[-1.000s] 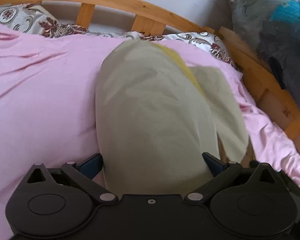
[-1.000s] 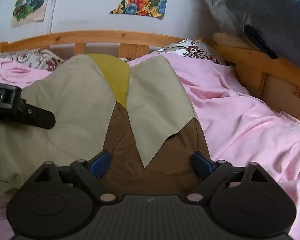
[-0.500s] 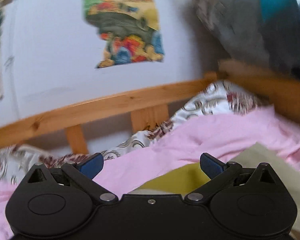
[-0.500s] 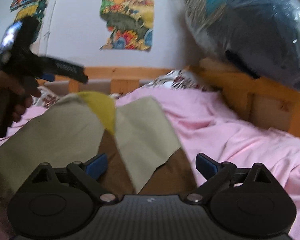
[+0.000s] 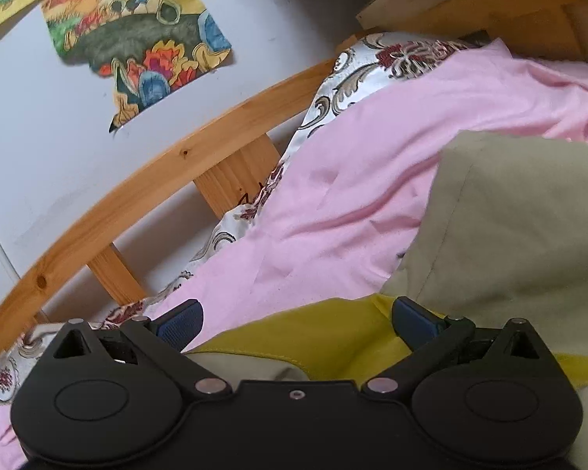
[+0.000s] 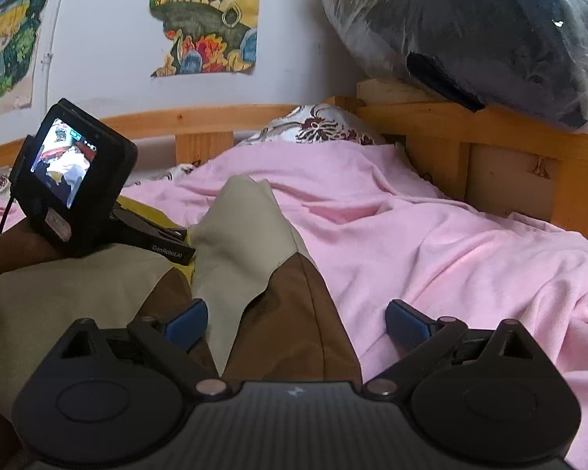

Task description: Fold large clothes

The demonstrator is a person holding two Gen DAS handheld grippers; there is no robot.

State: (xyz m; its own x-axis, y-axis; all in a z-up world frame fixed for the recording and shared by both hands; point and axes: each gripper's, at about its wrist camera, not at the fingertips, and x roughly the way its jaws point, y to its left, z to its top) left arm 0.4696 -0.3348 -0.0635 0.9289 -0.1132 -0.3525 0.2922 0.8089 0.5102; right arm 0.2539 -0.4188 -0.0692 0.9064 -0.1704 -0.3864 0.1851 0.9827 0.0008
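Open pink sheet (image 6: 431,235) is lying free to the right of the garment (image 6: 251,231), while the headboard (image 6: 200,119), side rail (image 6: 501,133) and overhanging bag (image 6: 470,27) are hemming it in.

Both views are taken low and close, from behind the claws. The curved wooden headboard (image 5: 145,192) (image 6: 200,117) ahead and the torn colourful wall poster (image 5: 137,39) (image 6: 207,19) are shared; the left view is rolled.
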